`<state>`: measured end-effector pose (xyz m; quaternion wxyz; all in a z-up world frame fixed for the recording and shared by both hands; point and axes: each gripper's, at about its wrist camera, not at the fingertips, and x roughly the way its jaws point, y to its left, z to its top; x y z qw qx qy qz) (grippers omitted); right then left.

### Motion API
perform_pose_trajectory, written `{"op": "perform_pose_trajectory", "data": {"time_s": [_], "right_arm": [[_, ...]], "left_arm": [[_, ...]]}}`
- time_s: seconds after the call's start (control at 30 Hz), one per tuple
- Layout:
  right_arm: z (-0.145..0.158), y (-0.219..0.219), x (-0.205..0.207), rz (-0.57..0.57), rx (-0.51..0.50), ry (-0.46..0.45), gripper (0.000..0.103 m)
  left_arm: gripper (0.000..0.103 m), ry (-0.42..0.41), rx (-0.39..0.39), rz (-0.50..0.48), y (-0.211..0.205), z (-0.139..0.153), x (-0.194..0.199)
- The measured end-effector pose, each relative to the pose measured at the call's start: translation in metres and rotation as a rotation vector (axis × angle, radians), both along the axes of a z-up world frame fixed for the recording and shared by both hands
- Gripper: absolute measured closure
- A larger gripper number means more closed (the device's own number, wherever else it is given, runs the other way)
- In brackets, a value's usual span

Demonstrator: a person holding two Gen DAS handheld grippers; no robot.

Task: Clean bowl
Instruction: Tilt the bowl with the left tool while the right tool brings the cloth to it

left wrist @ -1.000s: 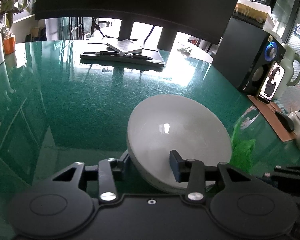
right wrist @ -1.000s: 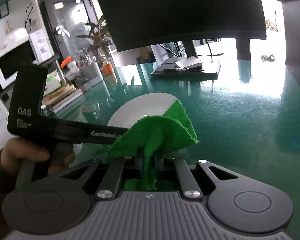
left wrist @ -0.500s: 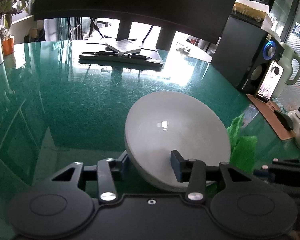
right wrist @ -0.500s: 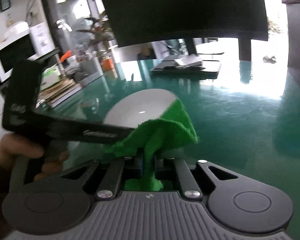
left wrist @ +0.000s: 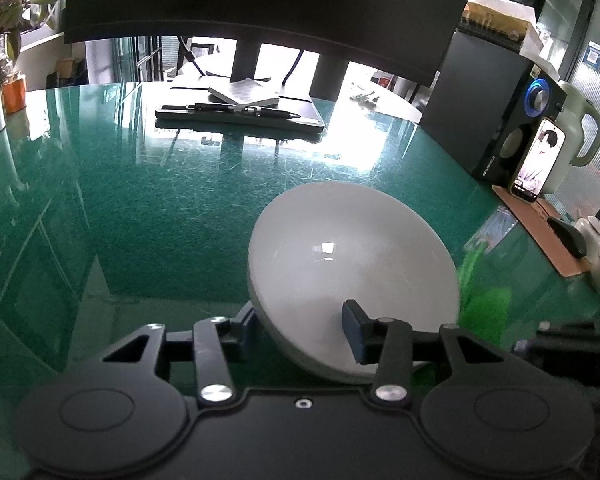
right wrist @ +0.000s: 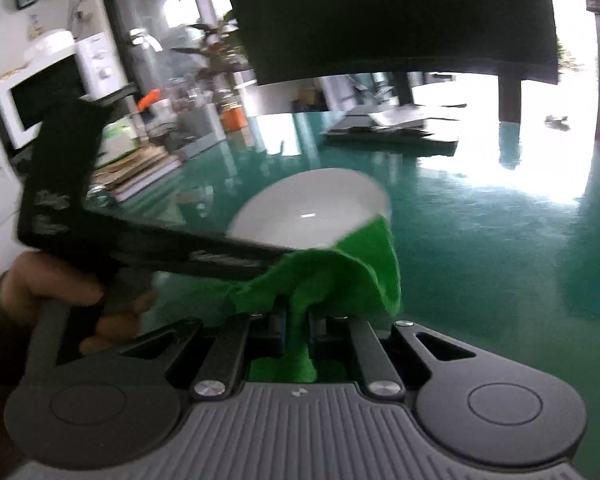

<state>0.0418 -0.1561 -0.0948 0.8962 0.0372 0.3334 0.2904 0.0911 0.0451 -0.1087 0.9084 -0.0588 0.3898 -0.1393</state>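
Left gripper (left wrist: 300, 328): closed on the near rim of the bowl, one finger inside the bowl, the other outside at its left wall.
Bowl (left wrist: 352, 268): white, tilted with its opening facing the camera, held over the green glass table (left wrist: 140, 200), right of centre in the left wrist view.
Right gripper (right wrist: 298, 320): fingers pinched narrow on a green cloth (right wrist: 340, 276), which bunches up and fans out ahead of the fingertips.
Cloth against bowl: in the right wrist view the cloth's far edge overlaps the bowl's (right wrist: 308, 208) near right rim; contact is likely, but motion blur prevents confirmation.
Left hand (right wrist: 52, 292): wrapped round the handle of the other gripper, at the left of the right wrist view.
Far side of table: closed laptop (left wrist: 240, 116) with a pen and a notepad on it, under a dark monitor (left wrist: 260, 4).
Right side: black speaker (left wrist: 496, 108), phone (left wrist: 538, 160) propped upright against it, pale kettle (left wrist: 576, 132) behind.
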Motion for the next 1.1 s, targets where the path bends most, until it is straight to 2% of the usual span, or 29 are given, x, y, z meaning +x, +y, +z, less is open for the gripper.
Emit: {"op": "perform_pose_trajectory", "data": {"time_s": [0.1,0.43,0.53,0.63,0.83,0.97,1.1], "right_arm": [[0.000,-0.004,0.001,-0.030,-0.013,-0.007,0.093],[0.002,0.009,-0.004,0.056,-0.050,-0.025,0.092],[0.005,0.002,0.004,0.057,-0.113,-0.042,0.092],[0.013,-0.001,0.013,0.028,-0.185,-0.096,0.092],[0.020,0.004,0.014,0.047,-0.259,-0.152,0.092],[0.019,0.005,0.005,0.066,-0.256,-0.163,0.093],[0.020,0.001,0.017,0.016,-0.233,-0.167,0.092]], "left_arm": [[0.060,-0.001,0.001,-0.002,0.000,0.000,0.000],[0.059,0.002,0.005,-0.013,-0.001,0.000,-0.002],[0.059,0.000,0.006,-0.014,0.000,0.000,-0.003],[0.057,-0.004,0.012,-0.015,-0.002,0.000,-0.004],[0.057,-0.005,0.012,-0.023,-0.002,0.000,-0.004],[0.057,-0.003,0.015,-0.025,-0.003,0.000,-0.003],[0.056,-0.005,0.019,-0.027,-0.003,-0.001,-0.004]]}}
